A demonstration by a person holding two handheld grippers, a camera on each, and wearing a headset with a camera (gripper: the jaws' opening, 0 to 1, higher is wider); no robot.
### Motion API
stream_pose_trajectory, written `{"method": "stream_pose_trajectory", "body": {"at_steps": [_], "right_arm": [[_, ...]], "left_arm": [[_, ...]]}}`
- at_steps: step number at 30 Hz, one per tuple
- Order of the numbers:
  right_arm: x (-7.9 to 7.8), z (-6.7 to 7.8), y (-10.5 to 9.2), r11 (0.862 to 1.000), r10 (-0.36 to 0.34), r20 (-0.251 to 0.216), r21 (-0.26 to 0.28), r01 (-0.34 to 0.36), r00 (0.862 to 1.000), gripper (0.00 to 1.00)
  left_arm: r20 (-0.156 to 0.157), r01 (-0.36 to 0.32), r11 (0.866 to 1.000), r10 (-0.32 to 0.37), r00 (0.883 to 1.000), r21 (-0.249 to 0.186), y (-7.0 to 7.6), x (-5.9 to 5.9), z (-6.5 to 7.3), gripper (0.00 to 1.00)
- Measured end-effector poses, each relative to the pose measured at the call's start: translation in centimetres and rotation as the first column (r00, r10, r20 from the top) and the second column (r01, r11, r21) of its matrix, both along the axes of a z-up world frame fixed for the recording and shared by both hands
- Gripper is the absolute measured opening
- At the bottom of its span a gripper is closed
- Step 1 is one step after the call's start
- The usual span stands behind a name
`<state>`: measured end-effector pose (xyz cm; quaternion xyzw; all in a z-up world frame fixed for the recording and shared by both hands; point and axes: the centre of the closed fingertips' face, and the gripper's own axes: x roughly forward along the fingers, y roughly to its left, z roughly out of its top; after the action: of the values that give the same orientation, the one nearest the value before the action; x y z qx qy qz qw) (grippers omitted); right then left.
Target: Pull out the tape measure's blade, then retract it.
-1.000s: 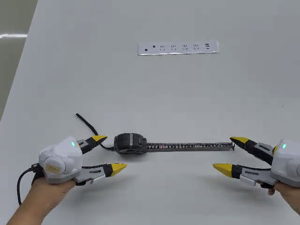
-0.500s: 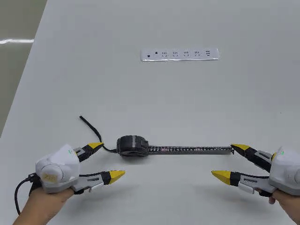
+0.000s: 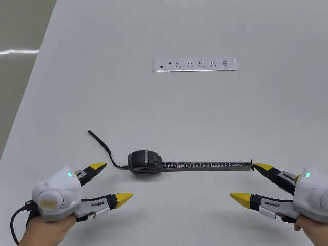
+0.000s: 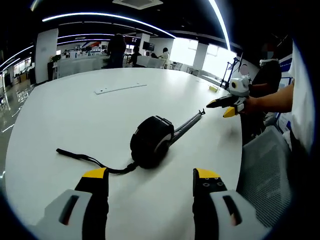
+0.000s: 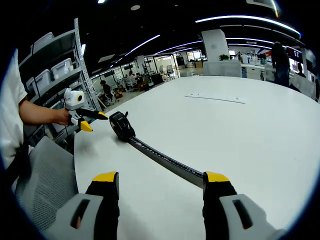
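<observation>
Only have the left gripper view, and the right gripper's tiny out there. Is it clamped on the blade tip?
Observer: No. In the right gripper view the right gripper is open. The blade runs up to one jaw, unclamped.
Operator: Blade bent anywhere?
Observer: The head view shows it straight, lying flat out of the case.
Operator: That flat strip far off?
Observer: The head view shows a power strip well beyond the tape, nothing plugged in.
</observation>
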<state>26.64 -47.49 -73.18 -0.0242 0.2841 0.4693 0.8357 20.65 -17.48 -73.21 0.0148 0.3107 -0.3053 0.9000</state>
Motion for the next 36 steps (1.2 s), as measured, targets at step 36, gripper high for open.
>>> {"method": "stream_pose_trajectory", "body": {"at_steps": [36], "right_arm": [[-3.0, 1.9, -0.9, 0.994, -0.108, 0.066, 0.031, 0.106, 0.992, 0.72]], "left_arm": [[0.032, -0.106, 0.994, 0.108, 0.994, -0.036, 1.3, -3.8, 1.1, 0.68]]}}
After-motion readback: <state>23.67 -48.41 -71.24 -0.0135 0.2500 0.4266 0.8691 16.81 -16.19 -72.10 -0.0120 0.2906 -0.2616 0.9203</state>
